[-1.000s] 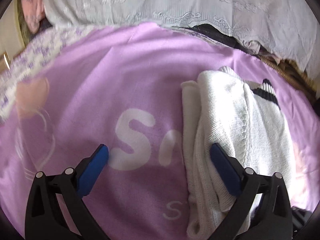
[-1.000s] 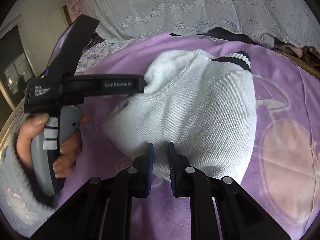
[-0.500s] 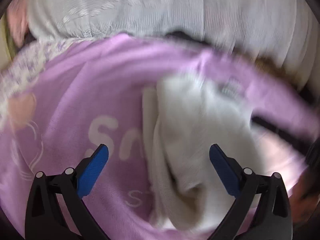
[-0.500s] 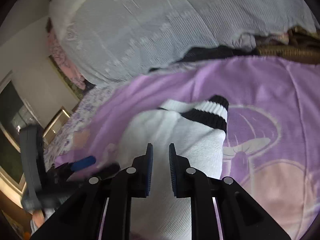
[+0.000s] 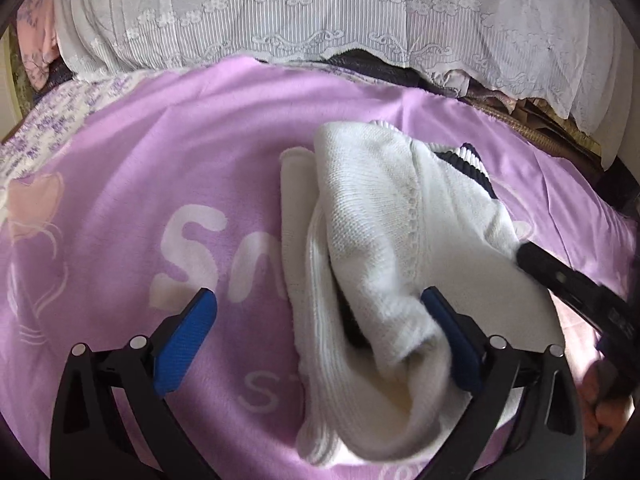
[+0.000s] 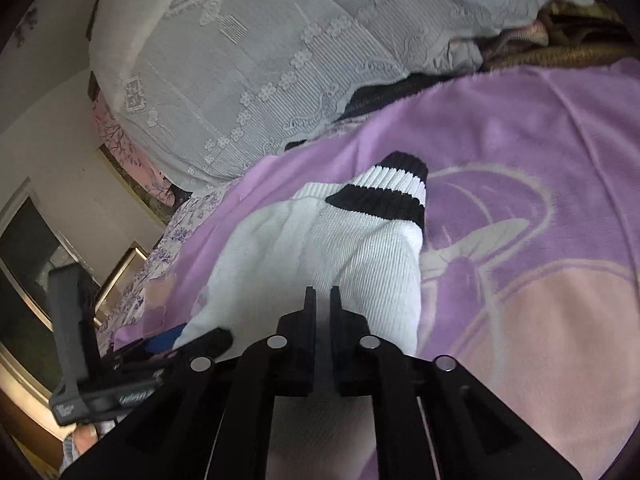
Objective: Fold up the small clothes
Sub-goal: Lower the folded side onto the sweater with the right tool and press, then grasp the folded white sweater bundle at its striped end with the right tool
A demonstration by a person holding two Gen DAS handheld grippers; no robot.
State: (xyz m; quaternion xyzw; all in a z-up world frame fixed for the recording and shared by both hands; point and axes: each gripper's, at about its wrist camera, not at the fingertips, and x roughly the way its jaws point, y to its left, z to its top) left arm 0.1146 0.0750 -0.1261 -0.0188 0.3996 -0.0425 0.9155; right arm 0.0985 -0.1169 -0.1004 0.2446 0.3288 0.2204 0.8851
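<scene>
White knit sweater (image 5: 384, 240) lies bunched and partly folded on the purple blanket (image 5: 120, 200), right of the blanket's white lettering; its navy-striped cuff (image 6: 384, 196) is at the far end. Left gripper (image 5: 320, 312) has its jaws spread wide with blue pads (image 5: 184, 336); the sweater's near folded edge sits between them, its right pad against the knit and the left pad clear over bare blanket, so nothing is clamped. Right gripper (image 6: 322, 304) has just been closing and its jaws are nearly together over the sweater's near part; can't tell if any knit is caught in the narrow slit. In the left view the right gripper comes in from the right edge, tip at the sweater's side. Lace cover (image 5: 320, 20) lies behind the blanket.
</scene>
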